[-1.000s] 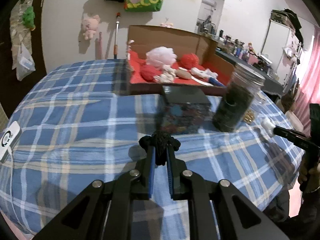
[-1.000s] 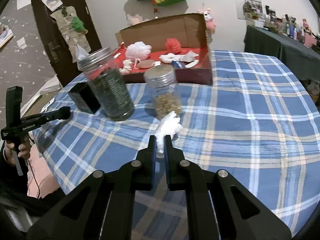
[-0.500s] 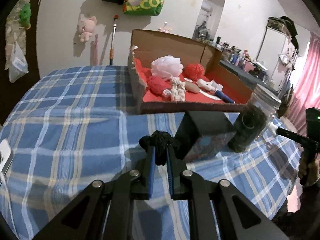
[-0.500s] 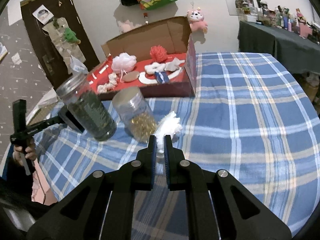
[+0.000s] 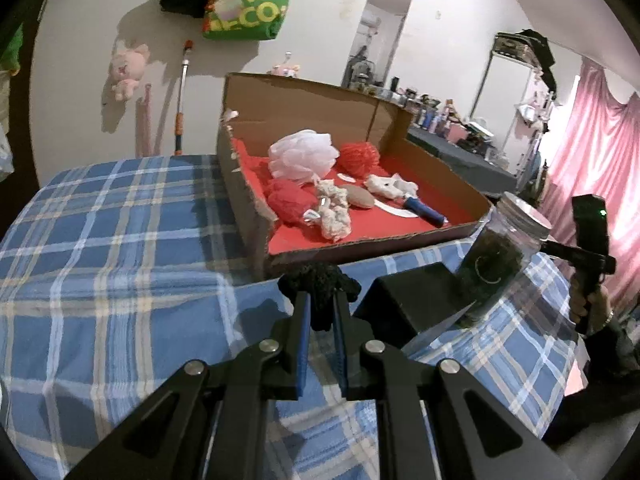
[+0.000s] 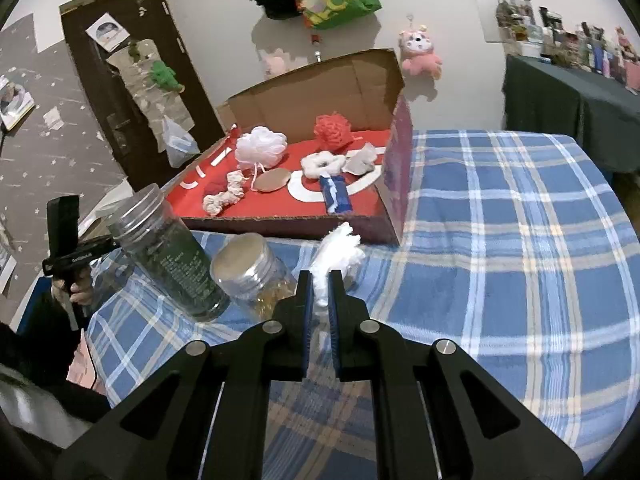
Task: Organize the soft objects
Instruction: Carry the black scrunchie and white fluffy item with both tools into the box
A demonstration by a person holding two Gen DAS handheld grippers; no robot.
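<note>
A: Largest item?
B: Cardboard box (image 5: pixel 256 216), red-lined, on the plaid cloth (image 5: pixel 100 240); it holds the white pouf (image 5: pixel 302 154) and red pouf (image 5: pixel 360 156).
A: Beside it?
B: Dark-filled jar (image 6: pixel 168 256), near the box's front wall.
A: Your grippers?
B: Your left gripper (image 5: pixel 320 312) clamps a black pompom (image 5: pixel 318 284); your right gripper (image 6: pixel 319 296) clamps a white tuft (image 6: pixel 338 252). Both hang before the box's front wall.

On the table (image 6: pixel 520 216), two jars (image 6: pixel 172 264) stand before the cardboard box (image 6: pixel 320 88), which holds puffs (image 6: pixel 261 146) and rags (image 5: pixel 334 210).
</note>
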